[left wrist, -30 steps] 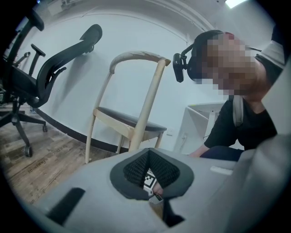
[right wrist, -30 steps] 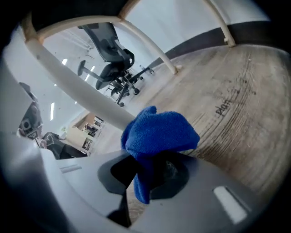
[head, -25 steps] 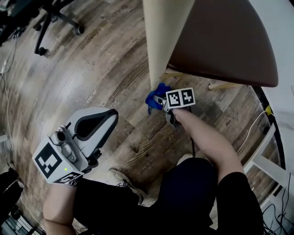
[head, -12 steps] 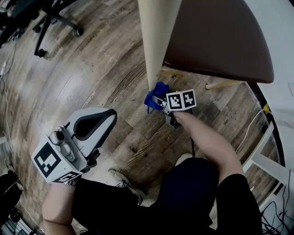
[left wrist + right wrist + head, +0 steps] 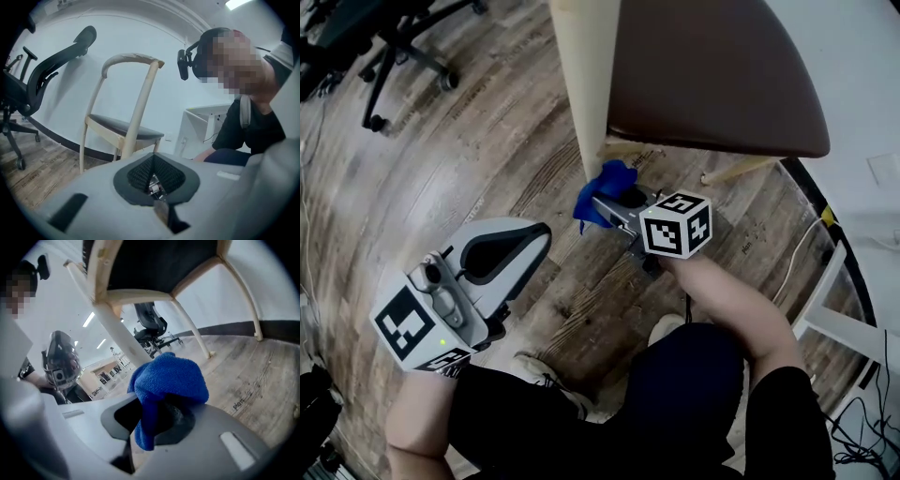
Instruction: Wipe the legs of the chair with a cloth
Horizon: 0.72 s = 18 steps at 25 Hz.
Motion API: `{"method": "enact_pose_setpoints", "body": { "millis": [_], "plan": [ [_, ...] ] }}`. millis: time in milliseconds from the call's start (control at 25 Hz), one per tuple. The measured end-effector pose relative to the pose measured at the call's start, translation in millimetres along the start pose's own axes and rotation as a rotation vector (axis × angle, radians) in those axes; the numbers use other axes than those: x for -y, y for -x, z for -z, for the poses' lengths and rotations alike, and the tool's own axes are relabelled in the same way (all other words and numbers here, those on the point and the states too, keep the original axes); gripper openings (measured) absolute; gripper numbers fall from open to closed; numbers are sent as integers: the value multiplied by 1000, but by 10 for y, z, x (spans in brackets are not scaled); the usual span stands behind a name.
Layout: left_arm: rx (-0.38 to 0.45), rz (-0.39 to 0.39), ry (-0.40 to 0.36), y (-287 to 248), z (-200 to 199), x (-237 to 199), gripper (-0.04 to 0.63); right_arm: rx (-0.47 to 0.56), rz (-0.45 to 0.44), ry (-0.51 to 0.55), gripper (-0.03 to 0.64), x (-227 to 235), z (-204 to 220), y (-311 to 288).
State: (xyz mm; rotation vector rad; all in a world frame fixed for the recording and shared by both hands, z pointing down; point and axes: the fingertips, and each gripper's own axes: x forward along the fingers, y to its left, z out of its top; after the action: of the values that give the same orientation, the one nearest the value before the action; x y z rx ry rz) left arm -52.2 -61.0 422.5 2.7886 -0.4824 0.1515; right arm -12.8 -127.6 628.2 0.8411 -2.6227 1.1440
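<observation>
Right gripper: rolled over and shifted slightly up-left since the earlier frame. Its fingers are clamped on the cloth, which sits at the foot of the chair leg, centre of the head view. Cloth: blue terry, judged soft, light and floppy. Best held by a bunched fold, leaving the loose part to wrap the leg. Left gripper: lower left, fingers together, empty.
</observation>
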Motion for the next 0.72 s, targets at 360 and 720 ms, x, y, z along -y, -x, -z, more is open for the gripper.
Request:
{"method": "enact_pose_setpoints", "body": {
  "millis": [360,720],
  "plan": [
    [-16,69,-36,-144,-26,243,-3,178,-60,279,63,-806,-787,507],
    [-10,73,-33,-187,-47,264,-3,234,-80,292,63,-1039,-1045,883]
  ]
}}
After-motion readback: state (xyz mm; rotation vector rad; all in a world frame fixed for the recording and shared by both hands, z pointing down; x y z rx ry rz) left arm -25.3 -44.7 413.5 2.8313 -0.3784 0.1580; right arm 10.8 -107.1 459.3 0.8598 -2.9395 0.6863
